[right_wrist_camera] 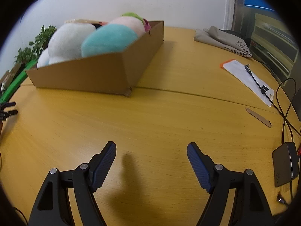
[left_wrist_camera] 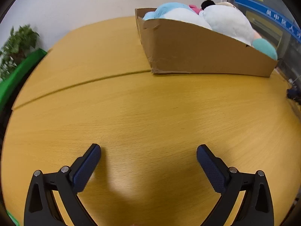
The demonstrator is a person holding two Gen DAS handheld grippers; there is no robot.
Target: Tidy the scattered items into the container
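Nearest, the left gripper (left_wrist_camera: 148, 150) hangs over bare table (left_wrist_camera: 150, 113), jaws spread wide with nothing between them. The right gripper (right_wrist_camera: 151, 147) is likewise parted and empty. Farther back sits the box (right_wrist_camera: 90, 75), heaped with plush toys (right_wrist_camera: 109, 39). Off to the right lie a paper (right_wrist_camera: 242, 75) and cables (right_wrist_camera: 286, 113).

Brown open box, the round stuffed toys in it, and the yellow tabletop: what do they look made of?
Brown open box: looks like corrugated cardboard, matte, with creased walls and a frayed corner.
Round stuffed toys: apparently plush fabric, fuzzy, no sheen.
Yellow tabletop: wood-grain surface with a soft sheen; laminate or veneer, cannot tell which.
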